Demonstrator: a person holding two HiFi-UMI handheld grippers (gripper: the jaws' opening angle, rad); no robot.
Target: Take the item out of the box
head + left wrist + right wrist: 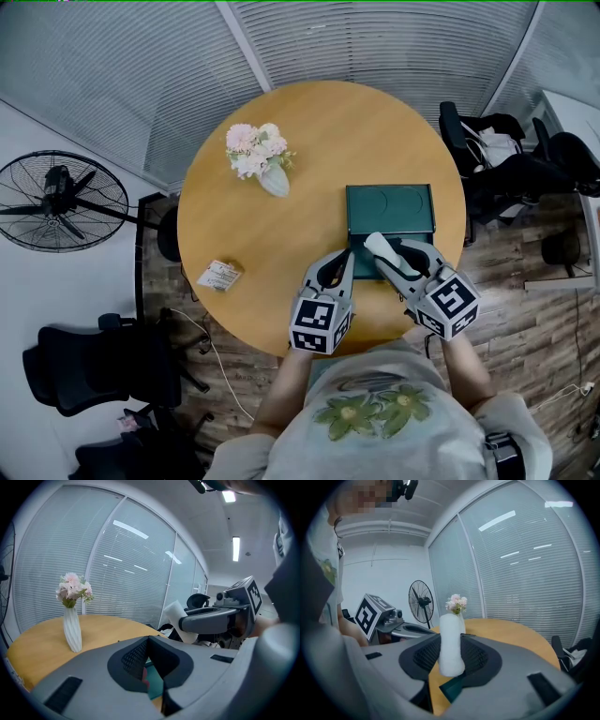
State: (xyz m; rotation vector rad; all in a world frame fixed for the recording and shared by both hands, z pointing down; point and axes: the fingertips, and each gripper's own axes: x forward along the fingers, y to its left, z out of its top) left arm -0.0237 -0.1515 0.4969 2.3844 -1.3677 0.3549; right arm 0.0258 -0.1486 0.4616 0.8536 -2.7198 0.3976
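A dark green box (389, 217) lies open on the round wooden table (281, 234), near its front right. My right gripper (382, 249) is shut on a white cylinder-shaped item (376, 244) and holds it tilted just above the box's front edge. In the right gripper view the item (451, 644) stands upright between the jaws of that gripper (451, 662). My left gripper (346, 257) sits at the box's front left corner. Its jaw tips (149, 640) meet, with a strip of the green box (154, 686) between them. The left gripper view also shows the item (176, 615).
A white vase of pink flowers (261, 159) stands at the back left of the table. A small packet (219, 276) lies near the left front edge. A floor fan (58, 199) and office chairs (506, 150) ring the table.
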